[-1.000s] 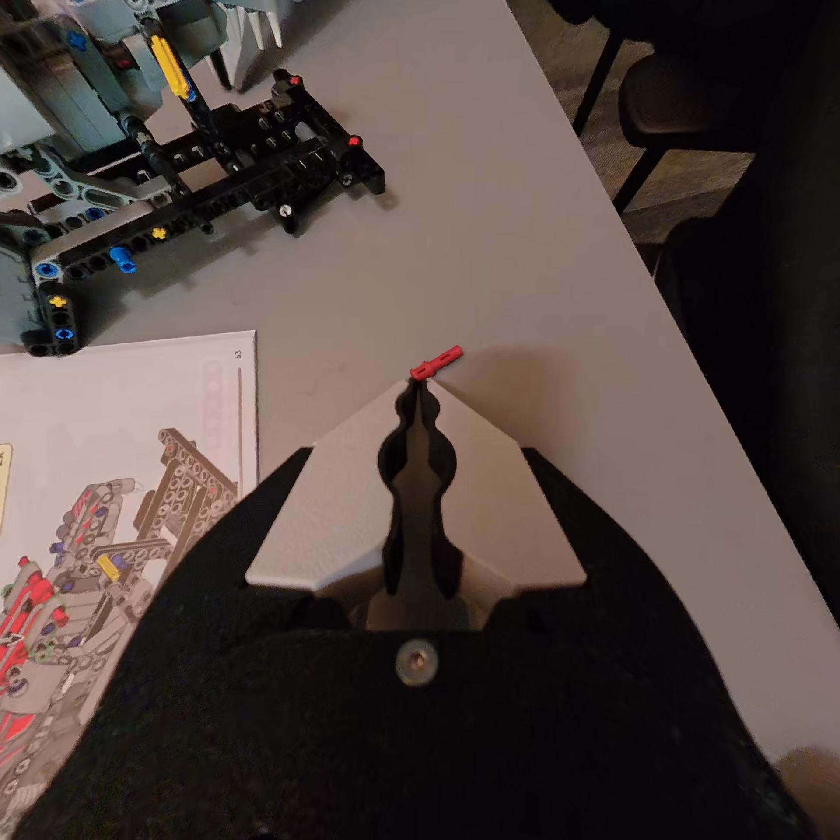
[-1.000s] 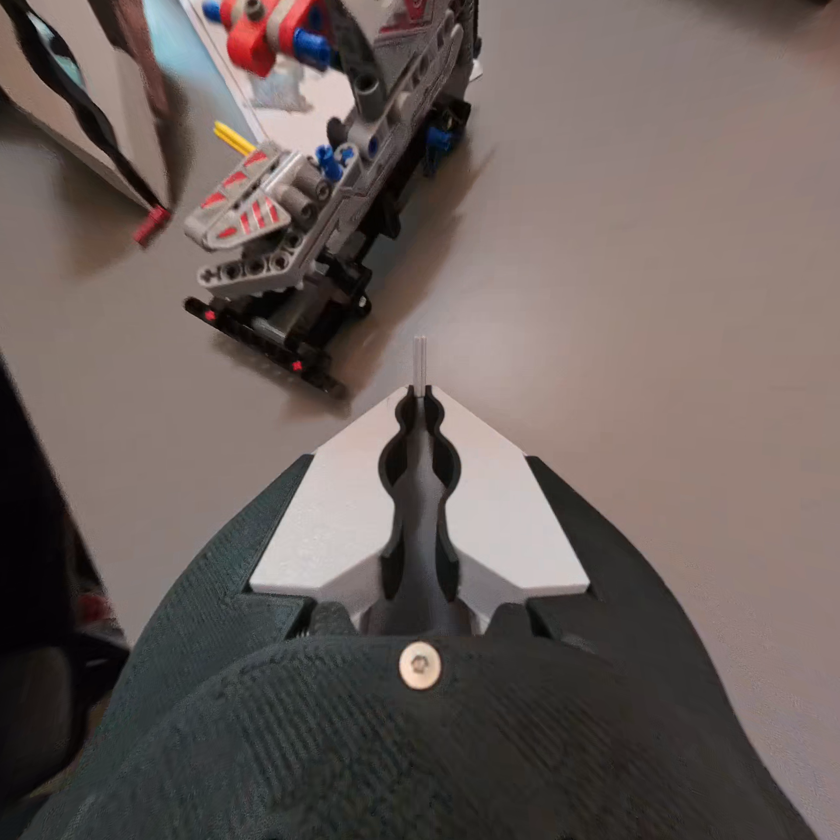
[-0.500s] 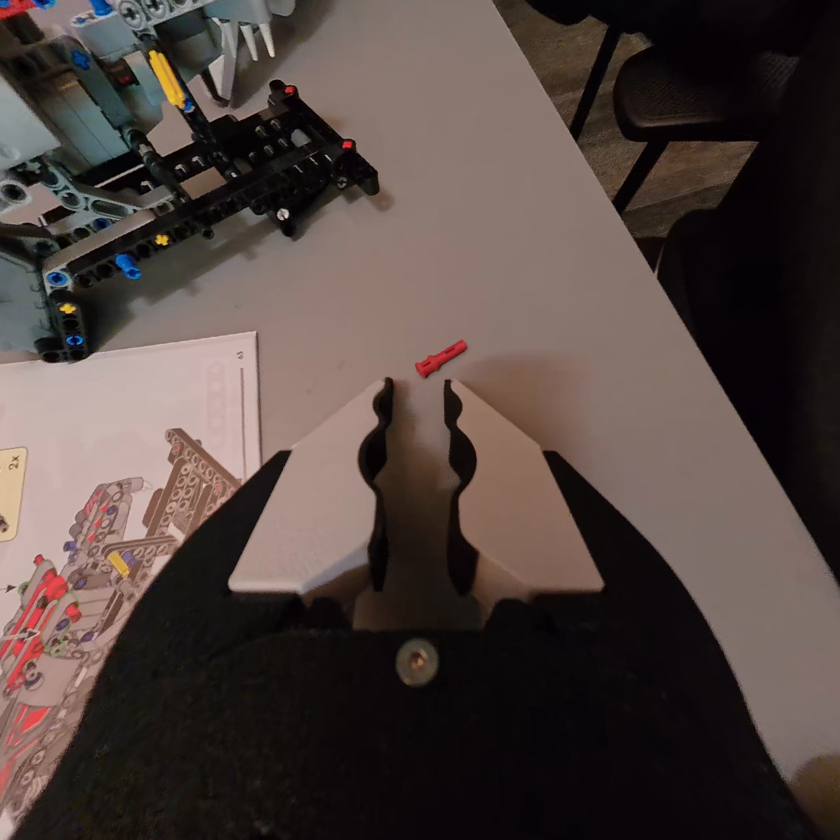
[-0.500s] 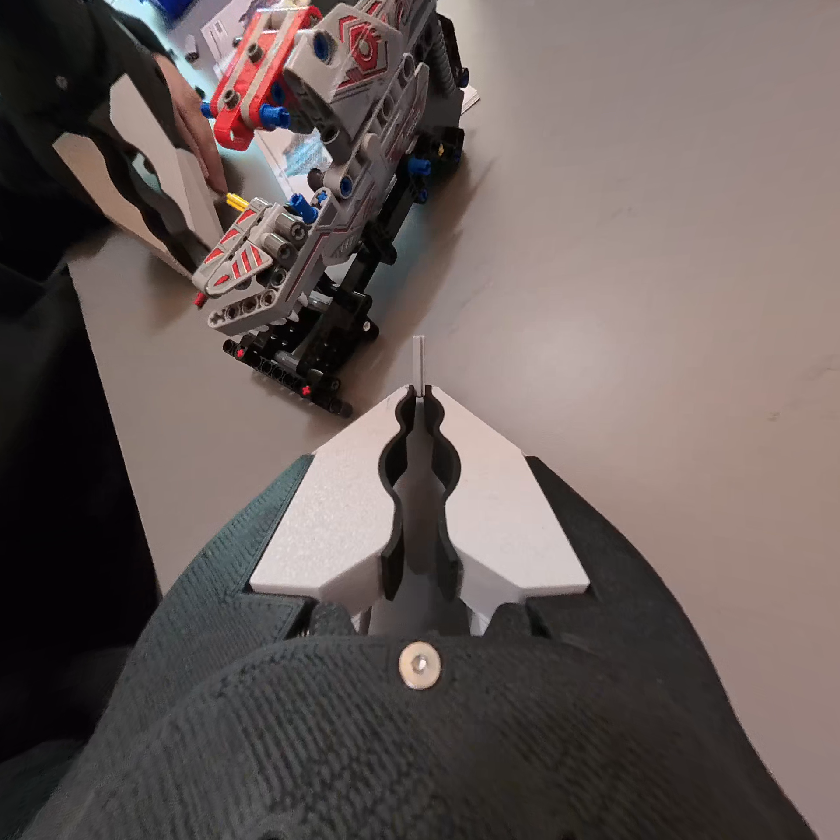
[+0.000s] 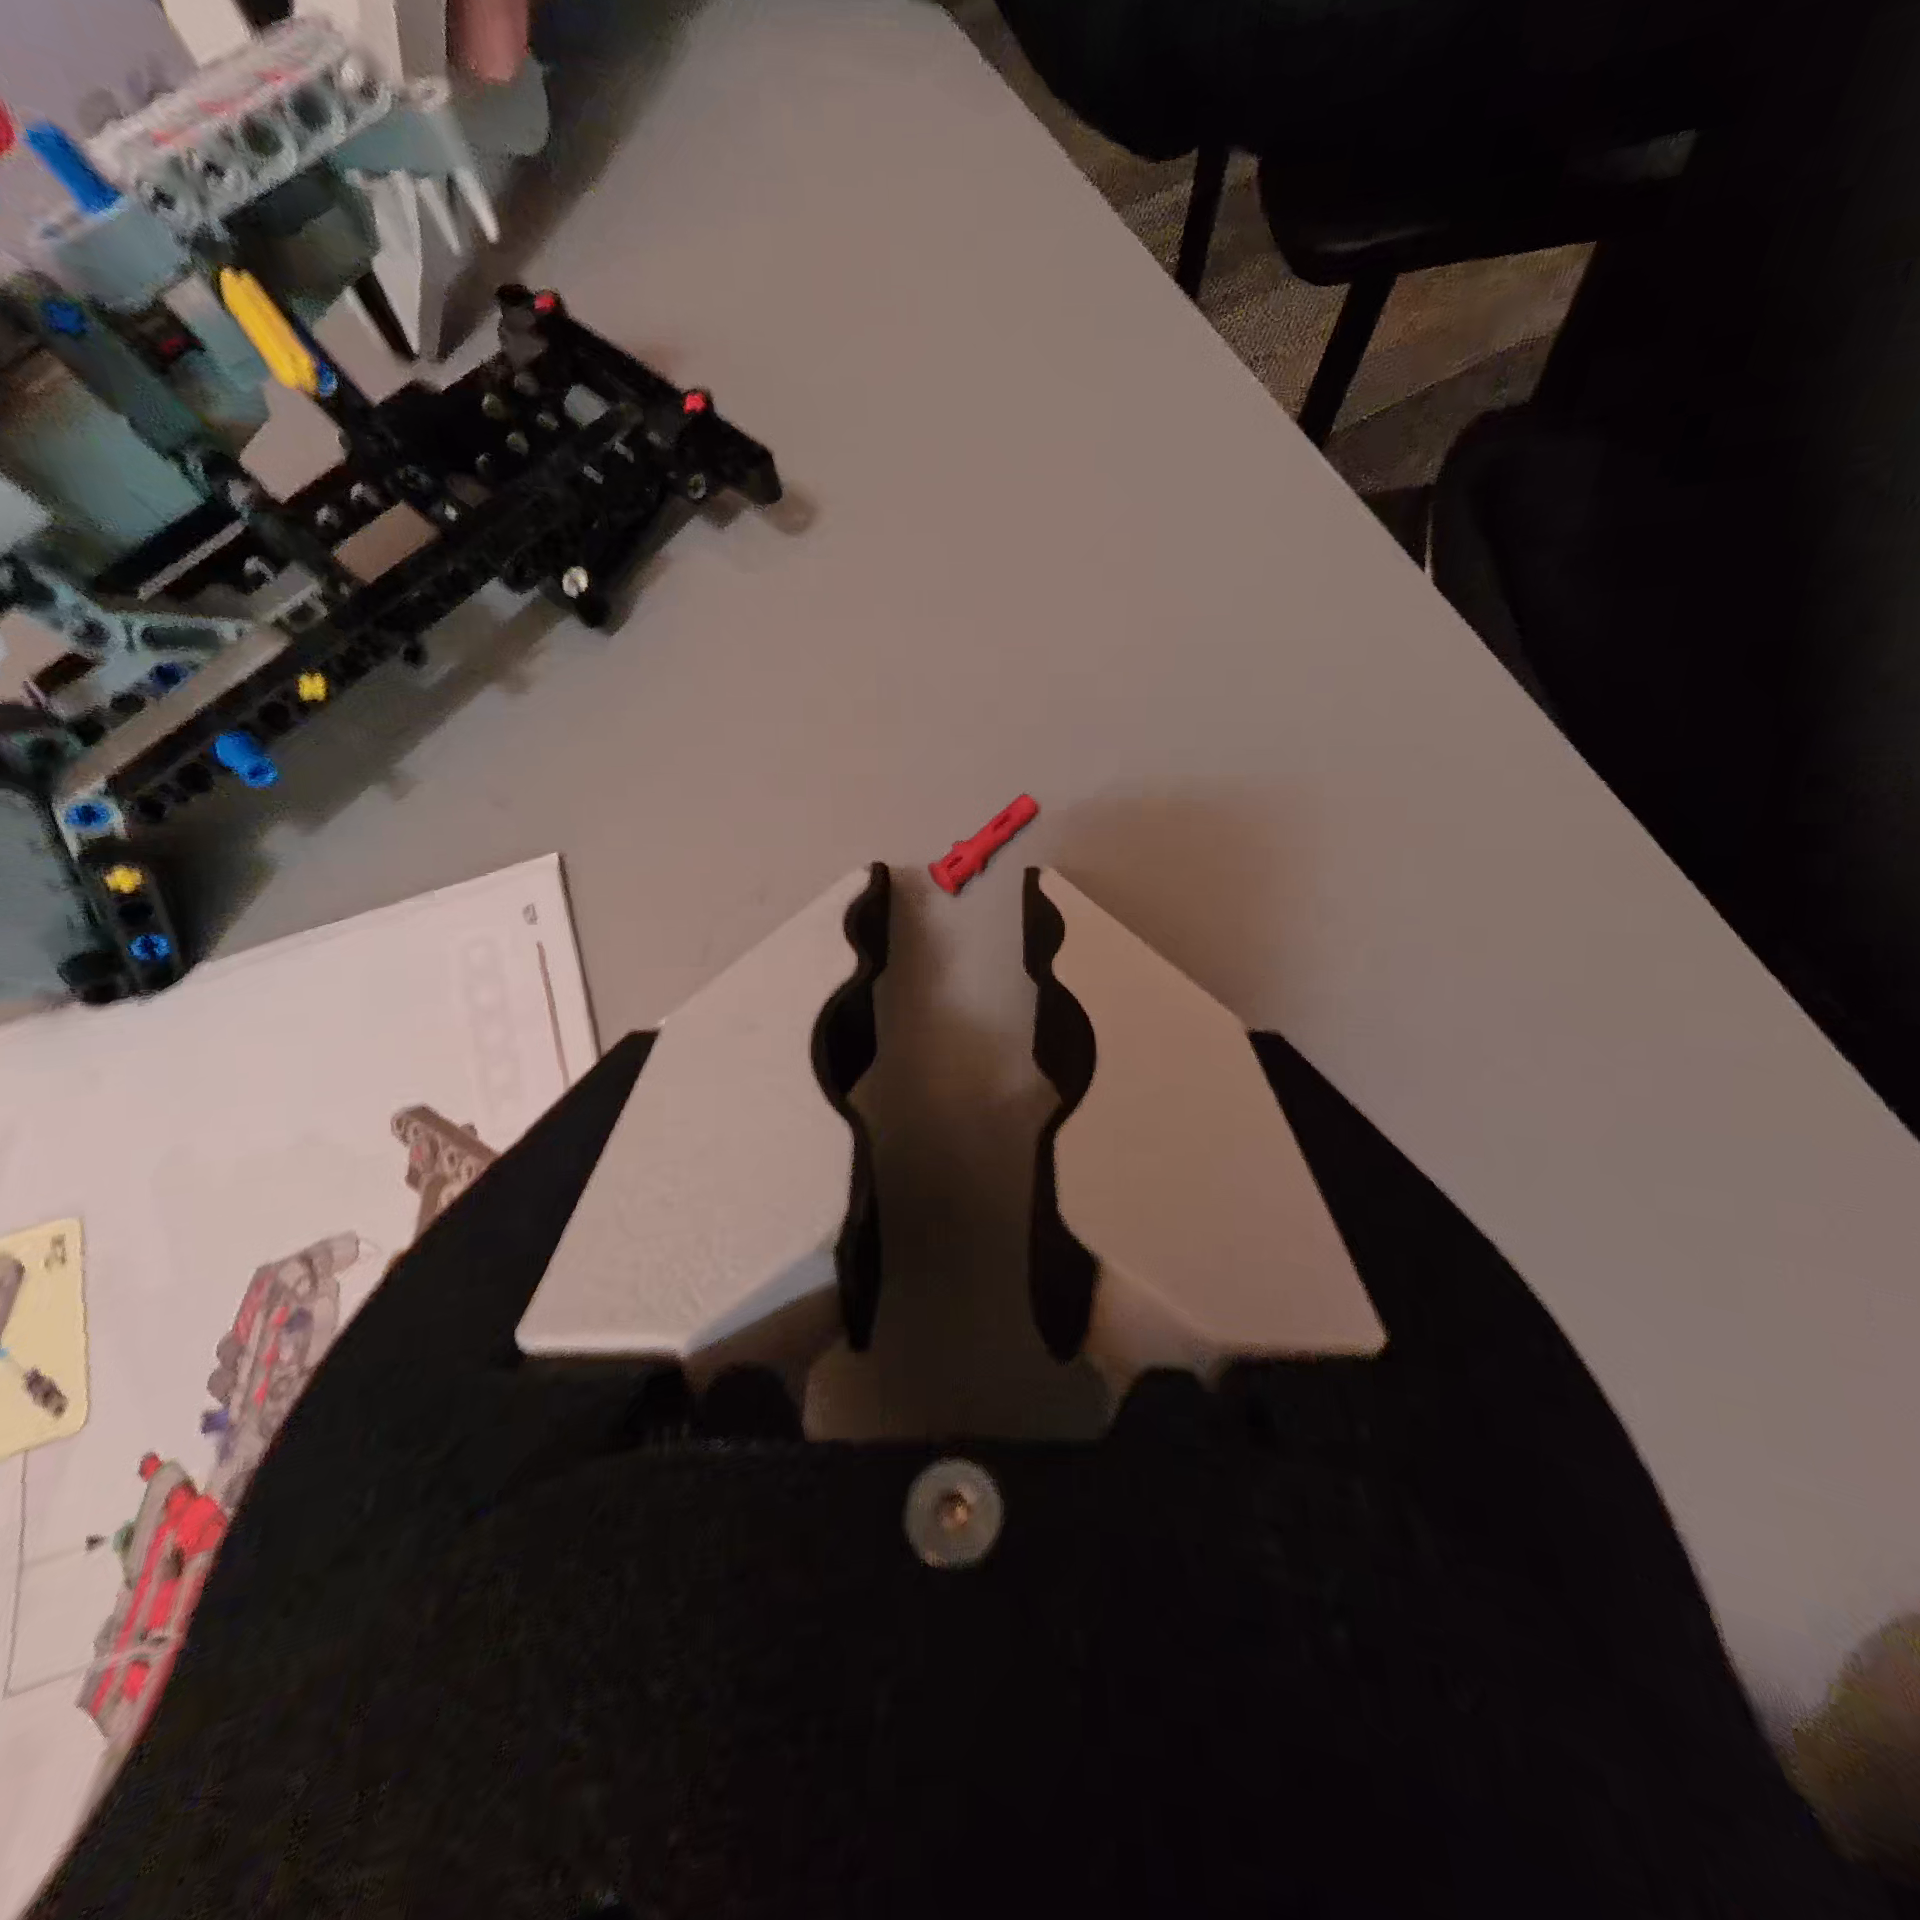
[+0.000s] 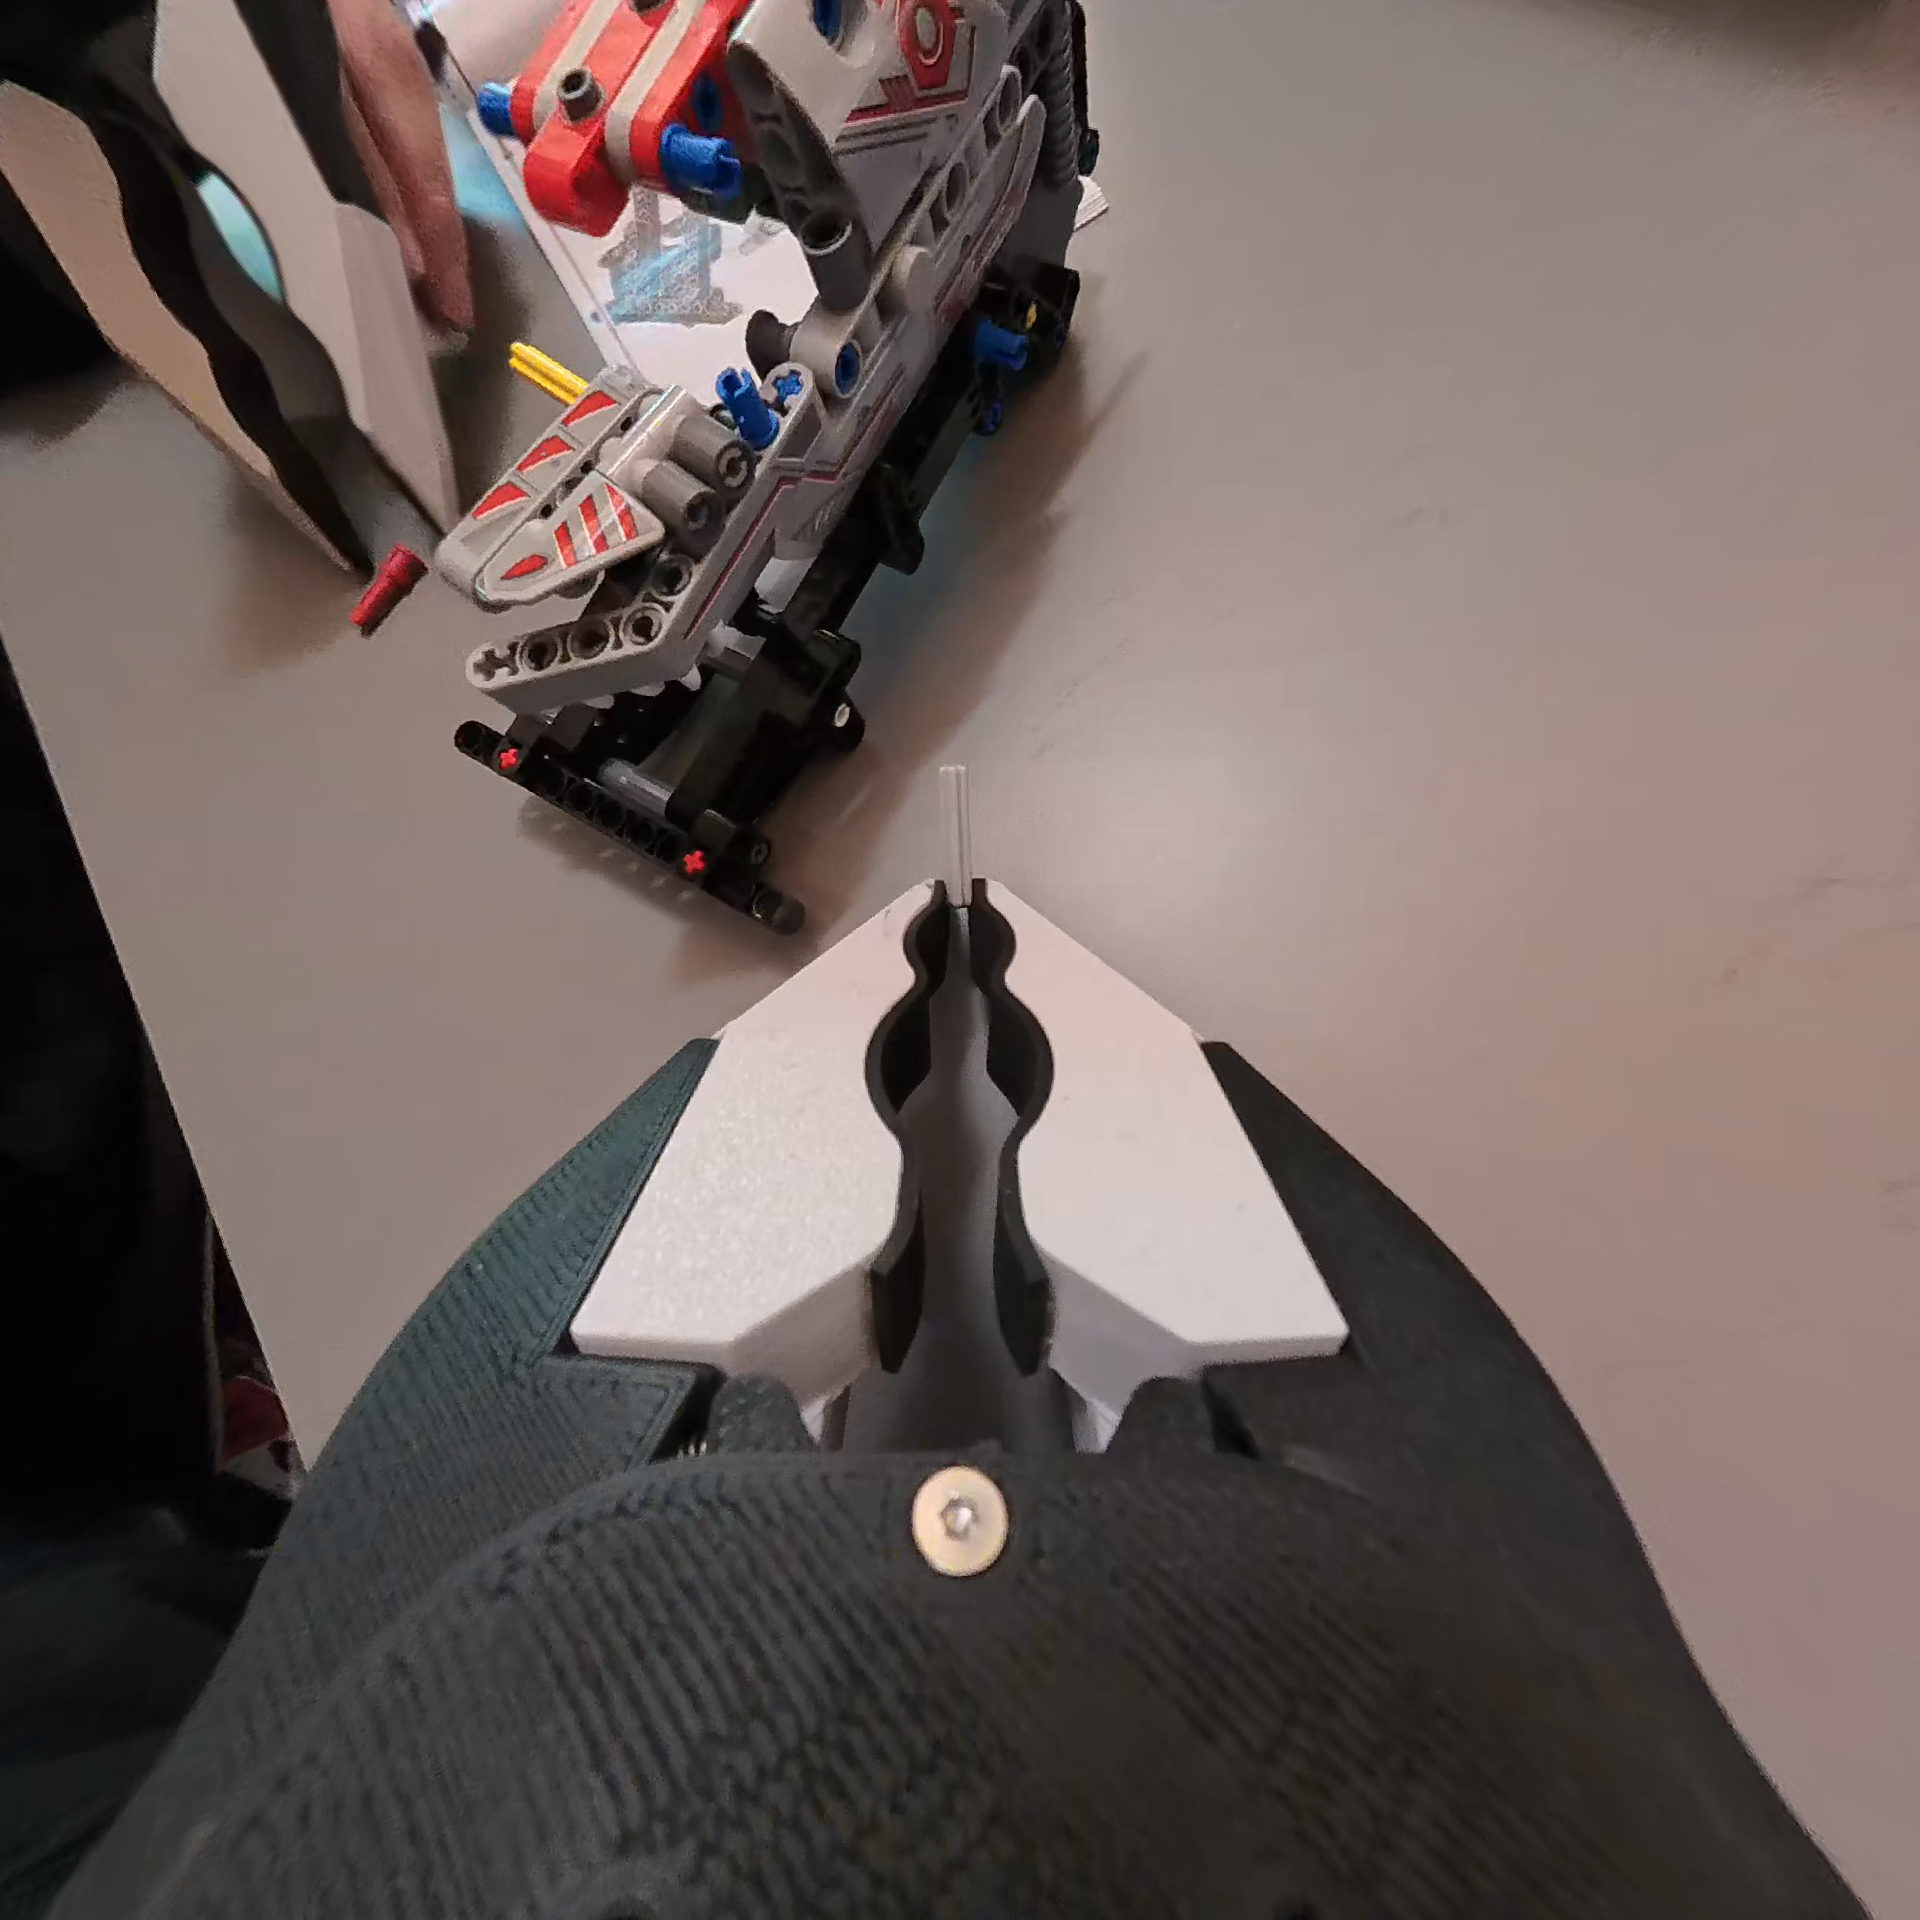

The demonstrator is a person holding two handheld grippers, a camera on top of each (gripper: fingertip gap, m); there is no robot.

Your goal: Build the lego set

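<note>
Since a second ago: left gripper [image 5: 956, 878] has let go of the red pin [image 5: 983, 829] and spread its jaws; the pin now lies loose on the grey table [image 5: 1039, 520], just off the fingertips. Right gripper [image 6: 958, 891] unchanged, pressed together on a thin grey axle [image 6: 954, 826] that sticks out forward past the tips.

Lego model [image 6: 790, 436], partly built, grey-and-red body on a black frame, stands on the table left of and beyond the right gripper. Instruction booklet [image 5: 260, 1091] lies open beside the left gripper.

Risks, as I judge them:
- The pin lies slantwise to the jaw gap, near the table's edge. A closing pinch could catch it off-centre and flick it away, possibly off the table.
- The axle is held only at one end by the very tips; a knock against the model's frame could twist it or push it back through the grip.
- Left view is blurred, so motion seems under way; aiming at so small a part is harder.

View differences: only the left view shows the table's edge, the chairs [image 5: 1403, 208] beyond it and the booklet page. Only the right view shows the axle, the model's red top and a bare hand [image 6: 416, 208] behind the left gripper.
</note>
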